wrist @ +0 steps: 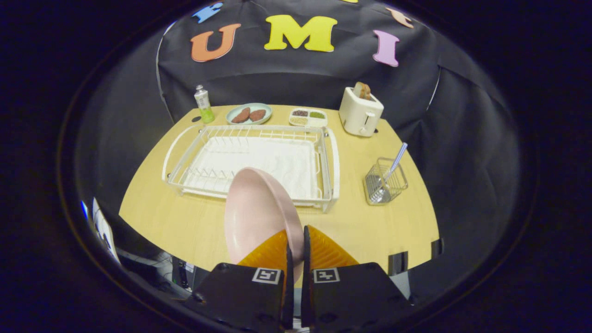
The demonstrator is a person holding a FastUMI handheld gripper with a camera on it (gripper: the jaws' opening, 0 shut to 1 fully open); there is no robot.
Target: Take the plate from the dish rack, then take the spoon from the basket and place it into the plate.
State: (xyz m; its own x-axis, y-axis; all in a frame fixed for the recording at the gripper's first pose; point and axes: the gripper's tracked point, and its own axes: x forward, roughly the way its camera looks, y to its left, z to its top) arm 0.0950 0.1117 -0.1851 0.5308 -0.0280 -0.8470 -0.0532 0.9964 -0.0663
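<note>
Item: my gripper [296,240], fingers pinched tight on the rim of the pink plate [256,212], held on edge, clear of the table [370,222].
Landmark: dish rack [249,159], bare, just beyond the plate.
Spoon [395,164]: upright in the wire basket [386,182], right of the rack.
Step, as I judge: plate lifted out; next, set it flat near the rack, let go, fetch spoon.

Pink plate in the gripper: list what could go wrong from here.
1. The gripper pinches only the rim of the pink plate, which stands on edge; it may pivot or slip.
2. Held above the table just in front of the dish rack, it could clip the rack's near rail.
3. The spoon leans in a light wire basket that may tip.
</note>
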